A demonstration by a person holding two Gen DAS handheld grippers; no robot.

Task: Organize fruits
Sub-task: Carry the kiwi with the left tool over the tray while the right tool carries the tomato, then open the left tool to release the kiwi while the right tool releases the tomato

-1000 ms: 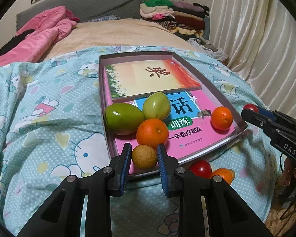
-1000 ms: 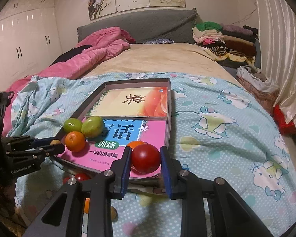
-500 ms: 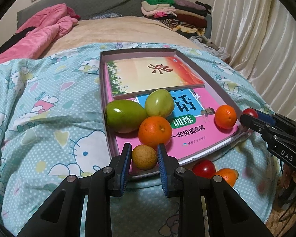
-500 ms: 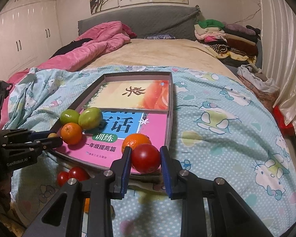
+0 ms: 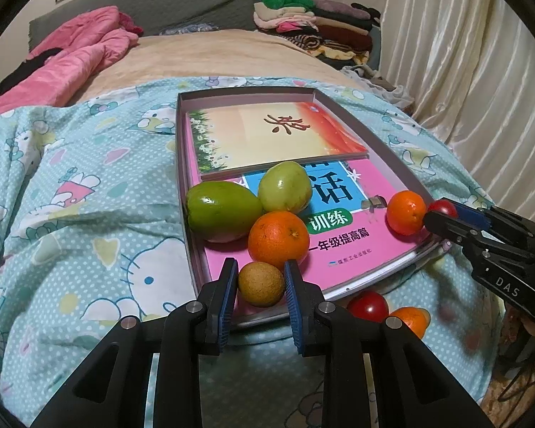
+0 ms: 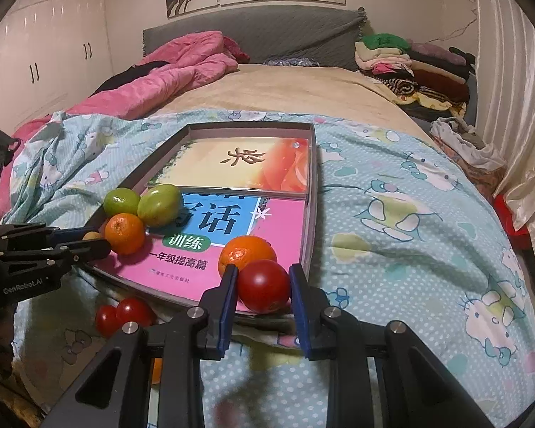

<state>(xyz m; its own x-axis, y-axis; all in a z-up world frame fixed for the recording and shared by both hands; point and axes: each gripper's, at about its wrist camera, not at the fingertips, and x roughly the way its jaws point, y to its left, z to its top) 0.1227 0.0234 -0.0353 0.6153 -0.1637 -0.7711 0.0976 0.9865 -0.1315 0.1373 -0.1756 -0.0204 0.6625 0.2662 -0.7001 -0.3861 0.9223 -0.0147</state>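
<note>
A: Brown and matte, that small round fruit (image 5: 261, 284) sits clenched in the left claw (image 5: 261, 281), at the near corner of the box tray (image 5: 182, 164). Which way does it need to go?

B: I'd judge forward, away from the claw: the large orange (image 5: 278, 235) is touching or just beyond it, and behind that the two green fruits (image 5: 224, 210) lie close together. A round fruit has no long axis to mind.

A: And the right claw (image 6: 264, 285)?

B: Gripping a red tomato (image 6: 264, 285) over the tray's near right edge, with a second orange (image 6: 248, 251) just behind it. Each claw is nearest its own corner.

A: What's hard to read?

B: Whether either held fruit rests on the pink book (image 5: 360, 249) or hangs just above it. Loose tomatoes (image 6: 125, 314) and an orange fruit (image 5: 410, 319) lie on the bedspread (image 5: 89, 249) below the tray, partly hidden behind the claw arms.
</note>
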